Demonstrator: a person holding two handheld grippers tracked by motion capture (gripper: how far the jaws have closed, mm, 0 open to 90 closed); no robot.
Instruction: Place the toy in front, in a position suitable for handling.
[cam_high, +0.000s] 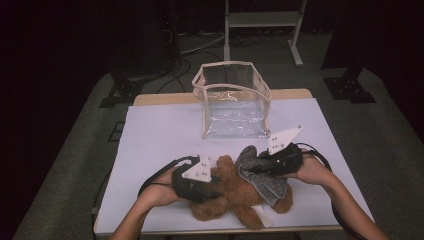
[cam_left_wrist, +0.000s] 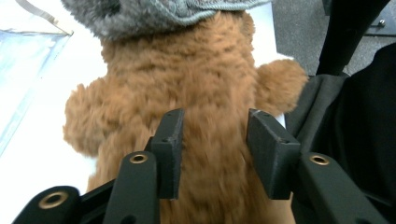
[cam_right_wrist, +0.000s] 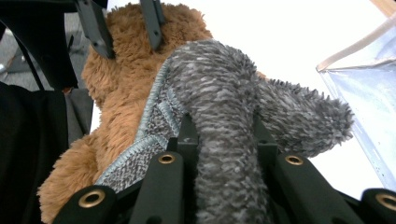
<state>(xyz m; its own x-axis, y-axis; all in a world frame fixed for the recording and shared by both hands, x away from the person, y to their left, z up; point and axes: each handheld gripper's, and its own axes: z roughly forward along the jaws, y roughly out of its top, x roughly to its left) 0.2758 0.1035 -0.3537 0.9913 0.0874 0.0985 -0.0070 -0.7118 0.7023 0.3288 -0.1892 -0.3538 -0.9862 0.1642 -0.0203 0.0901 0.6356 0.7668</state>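
Observation:
A brown teddy bear (cam_high: 235, 192) lies near the front edge of the white table (cam_high: 160, 135). A grey knitted garment (cam_high: 260, 175) is draped over its right side. My left gripper (cam_high: 220, 186) reaches in from the left and is open. Its pads stand apart on either side of the bear's furry body (cam_left_wrist: 210, 93) without squeezing it. My right gripper (cam_high: 250, 167) comes in from the right, shut on a bunched fold of the grey garment (cam_right_wrist: 224, 116). In the right gripper view, the left gripper (cam_right_wrist: 123, 25) is above the bear (cam_right_wrist: 126, 70).
A clear plastic bag with beige trim (cam_high: 235, 100) stands open-topped at the back middle of the table; its corner is in the right gripper view (cam_right_wrist: 369, 93). Behind the table are a metal frame (cam_high: 262, 20) and dark stand bases on grey carpet.

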